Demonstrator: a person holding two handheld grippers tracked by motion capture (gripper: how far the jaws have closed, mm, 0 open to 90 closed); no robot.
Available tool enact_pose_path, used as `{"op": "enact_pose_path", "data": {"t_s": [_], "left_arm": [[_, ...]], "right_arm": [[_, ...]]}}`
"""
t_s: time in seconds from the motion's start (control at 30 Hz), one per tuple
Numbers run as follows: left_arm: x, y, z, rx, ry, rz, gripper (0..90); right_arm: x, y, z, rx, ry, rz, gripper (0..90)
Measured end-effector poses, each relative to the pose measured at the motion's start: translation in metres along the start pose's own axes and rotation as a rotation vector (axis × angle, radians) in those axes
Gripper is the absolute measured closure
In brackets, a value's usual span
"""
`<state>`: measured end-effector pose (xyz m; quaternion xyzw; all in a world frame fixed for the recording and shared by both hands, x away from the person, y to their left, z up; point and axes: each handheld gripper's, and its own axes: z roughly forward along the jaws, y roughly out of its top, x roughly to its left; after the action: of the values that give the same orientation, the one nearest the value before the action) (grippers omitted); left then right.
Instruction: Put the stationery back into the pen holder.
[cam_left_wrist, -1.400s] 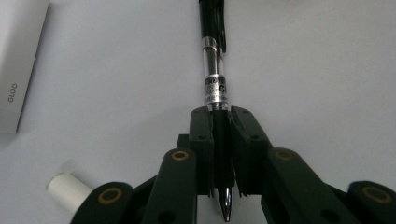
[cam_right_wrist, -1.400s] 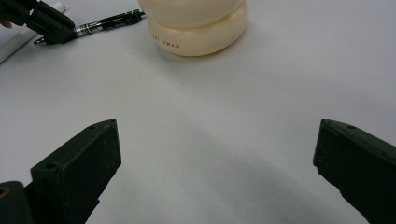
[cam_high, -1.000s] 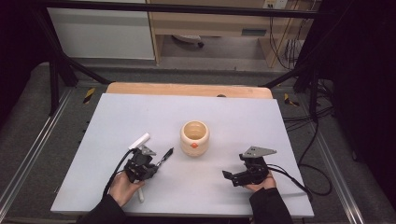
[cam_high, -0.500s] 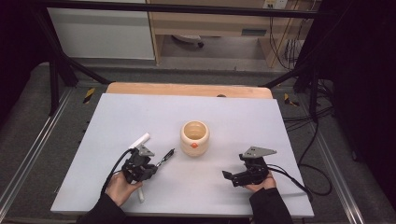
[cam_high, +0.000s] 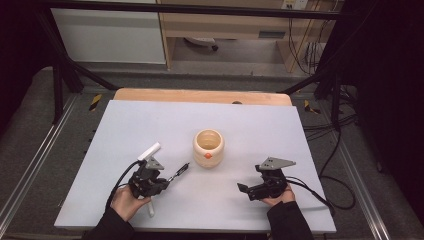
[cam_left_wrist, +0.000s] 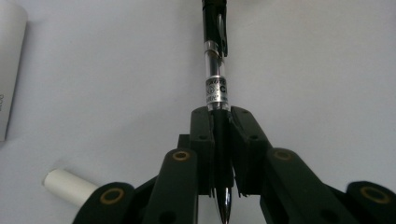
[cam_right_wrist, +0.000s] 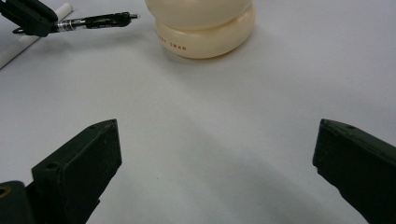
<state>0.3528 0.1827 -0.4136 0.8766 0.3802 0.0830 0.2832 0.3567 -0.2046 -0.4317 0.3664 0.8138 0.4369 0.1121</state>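
Right now the left gripper is clamping a black pen, its jaws pressing in on the barrel from both sides; in the left gripper view the pen is running straight out from between the closed jaws, with its clear section and printed band just past them and its black clip end farther off. Seen from the high view, the pen is pointing toward the cream pot, its free end lying near the pot's base on the person's left side but not touching it. In the right gripper view the pen is hanging a little above the pale tabletop, just beside the pot, with a shadow lying under it.

A white cylinder is lying on the tabletop to the left of the pot, beyond the left gripper. A second white stick is showing beside the jaws in the left gripper view.

Meanwhile the right gripper is sitting on the near right side of the pot, well apart from it, and its jaws are standing wide open with nothing between them; the right gripper view shows bare tabletop between the two black jaws. The pot is standing upright near the middle of the tabletop, an orange mark on its front.
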Motion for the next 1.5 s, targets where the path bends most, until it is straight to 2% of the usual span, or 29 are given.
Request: {"op": "enact_pose_path", "data": {"t_s": [0.4, 0.73, 1.0, 1.13, 1.4, 1.5], "left_arm": [[-0.008, 0.004, -0.001, -0.014, -0.066, 0.052, 79.5], [-0.014, 0.009, -0.002, -0.013, -0.1, 0.089, 79.6], [-0.022, 0.014, -0.003, -0.003, -0.128, 0.126, 79.5], [-0.024, 0.016, -0.002, 0.001, -0.136, 0.137, 79.6], [-0.025, 0.021, -0.003, 0.005, -0.143, 0.16, 79.6], [-0.024, 0.023, -0.004, 0.004, -0.151, 0.169, 79.6]], "right_arm": [[0.004, 0.003, 0.002, 0.007, 0.002, -0.028, 1.7], [0.009, 0.006, 0.004, 0.002, 0.009, -0.055, 1.6], [0.016, 0.011, 0.006, 0.007, 0.015, -0.109, 1.6], [0.018, 0.013, 0.007, -0.011, 0.021, -0.127, 1.6], [0.026, 0.02, 0.009, 0.008, 0.012, -0.178, 1.4], [0.029, 0.023, 0.01, 0.017, 0.011, -0.212, 1.4]]}}
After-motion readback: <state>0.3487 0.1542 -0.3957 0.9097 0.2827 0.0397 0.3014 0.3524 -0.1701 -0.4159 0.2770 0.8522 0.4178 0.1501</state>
